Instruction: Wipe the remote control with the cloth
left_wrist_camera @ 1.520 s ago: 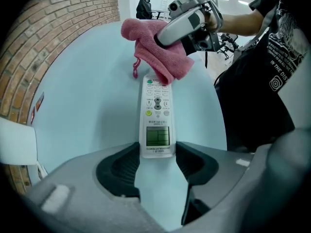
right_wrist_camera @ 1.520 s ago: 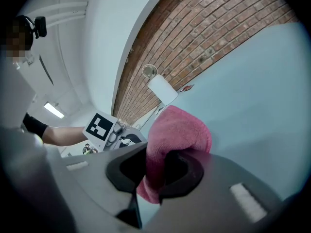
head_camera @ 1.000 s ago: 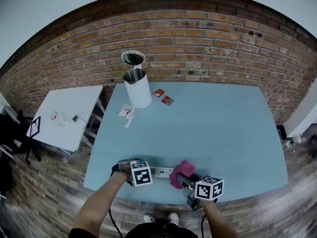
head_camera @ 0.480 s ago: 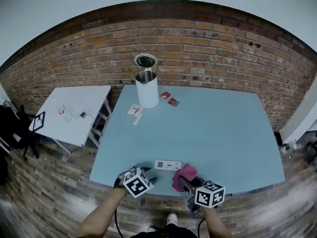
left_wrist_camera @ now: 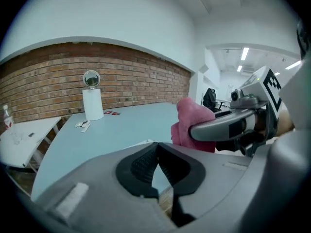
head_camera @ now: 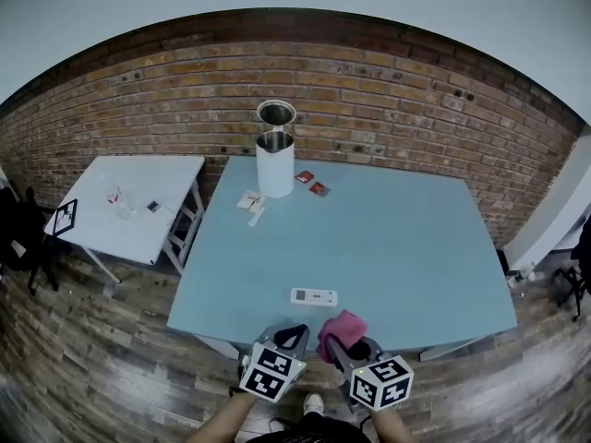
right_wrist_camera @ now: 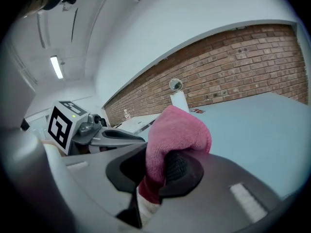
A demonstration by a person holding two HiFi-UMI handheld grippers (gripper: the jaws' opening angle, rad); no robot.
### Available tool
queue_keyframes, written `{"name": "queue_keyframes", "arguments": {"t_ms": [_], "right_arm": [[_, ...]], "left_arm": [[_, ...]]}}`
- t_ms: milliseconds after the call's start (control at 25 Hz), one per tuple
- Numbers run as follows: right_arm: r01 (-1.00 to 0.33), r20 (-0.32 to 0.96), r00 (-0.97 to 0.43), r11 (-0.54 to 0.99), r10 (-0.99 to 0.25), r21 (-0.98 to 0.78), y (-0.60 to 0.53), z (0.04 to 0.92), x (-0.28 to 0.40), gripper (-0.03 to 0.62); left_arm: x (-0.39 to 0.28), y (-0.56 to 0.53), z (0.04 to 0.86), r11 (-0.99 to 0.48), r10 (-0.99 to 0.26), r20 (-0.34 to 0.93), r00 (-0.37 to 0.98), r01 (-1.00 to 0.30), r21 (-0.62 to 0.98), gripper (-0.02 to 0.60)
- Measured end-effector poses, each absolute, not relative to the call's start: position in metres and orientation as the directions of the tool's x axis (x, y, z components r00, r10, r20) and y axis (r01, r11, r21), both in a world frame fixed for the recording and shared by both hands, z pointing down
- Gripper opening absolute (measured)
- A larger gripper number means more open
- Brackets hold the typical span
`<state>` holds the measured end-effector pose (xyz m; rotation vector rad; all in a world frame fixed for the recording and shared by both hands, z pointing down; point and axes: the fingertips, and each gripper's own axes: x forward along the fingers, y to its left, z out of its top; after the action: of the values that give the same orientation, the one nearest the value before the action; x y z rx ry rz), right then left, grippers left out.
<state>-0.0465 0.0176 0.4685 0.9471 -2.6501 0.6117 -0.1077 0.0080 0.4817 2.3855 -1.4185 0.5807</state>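
Observation:
The white remote control (head_camera: 314, 296) lies flat and alone on the blue table (head_camera: 388, 238), near its front edge. My left gripper (head_camera: 292, 332) hovers off that front edge, below and left of the remote; its jaws are shut with nothing between them (left_wrist_camera: 156, 150). My right gripper (head_camera: 345, 341) is beside it on the right, shut on a bunched pink cloth (head_camera: 341, 327) that bulges above its pads (right_wrist_camera: 177, 130). In the left gripper view, the cloth (left_wrist_camera: 193, 123) and the right gripper's fingers (left_wrist_camera: 228, 125) show at the right.
A white cylinder (head_camera: 275, 168) with a metal can behind it stands at the table's back left. Two red packets (head_camera: 312, 184) and white papers (head_camera: 250, 205) lie near it. A white side table (head_camera: 129, 210) stands to the left; a brick wall runs behind.
The left gripper let go of the remote, shut, and pulled back off the table's front edge. The right gripper with the cloth also drew back. The remote stays on the table.

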Motion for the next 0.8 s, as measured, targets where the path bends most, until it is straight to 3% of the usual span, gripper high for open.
{"name": "queue_keyframes", "arguments": {"t_ms": [240,800], "right_arm": [[-0.695,0.356,-0.709,0.688,-0.609,-0.208,0.048,0.452,-0.046,0.061],[-0.752,0.333,-0.650,0.643,-0.683,-0.147,0.073,0.444,-0.041,0.061]], "left_arm": [[-0.097,0.037,0.459,-0.415,-0.814,0.394,0.427,-0.902,0.120,-0.002],[-0.086,0.067,0.456,-0.369,-0.845,0.352,0.403,-0.915,0.160,-0.003]]}}
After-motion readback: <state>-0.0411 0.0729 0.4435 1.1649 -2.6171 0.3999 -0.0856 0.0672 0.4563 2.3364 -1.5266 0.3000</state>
